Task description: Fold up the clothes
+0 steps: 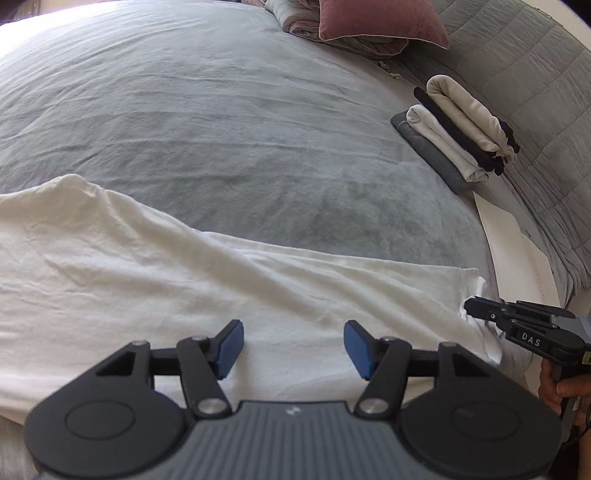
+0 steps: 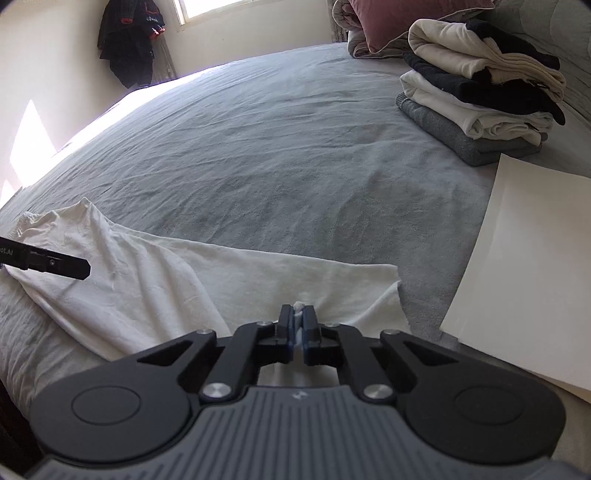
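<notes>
A white garment point(image 1: 166, 280) lies spread and creased across the near part of the grey bed point(image 1: 221, 122). My left gripper point(image 1: 293, 349) hovers over its middle, blue pads wide apart, nothing between them. My right gripper point(image 2: 298, 325) is shut on the garment's point(image 2: 155, 280) near edge, with a pinch of white cloth showing between the pads. In the left wrist view the right gripper point(image 1: 471, 308) sits at the garment's right corner, held by a hand point(image 1: 557, 387). The left gripper's finger point(image 2: 59, 264) pokes in from the left in the right wrist view.
A stack of folded clothes point(image 2: 476, 99), cream, black, white and grey, sits at the bed's far right. A white flat sheet point(image 2: 528, 266) lies just near of it. A maroon pillow point(image 1: 380, 22) rests on bundled bedding at the head. Dark clothes point(image 2: 129, 40) hang on the wall.
</notes>
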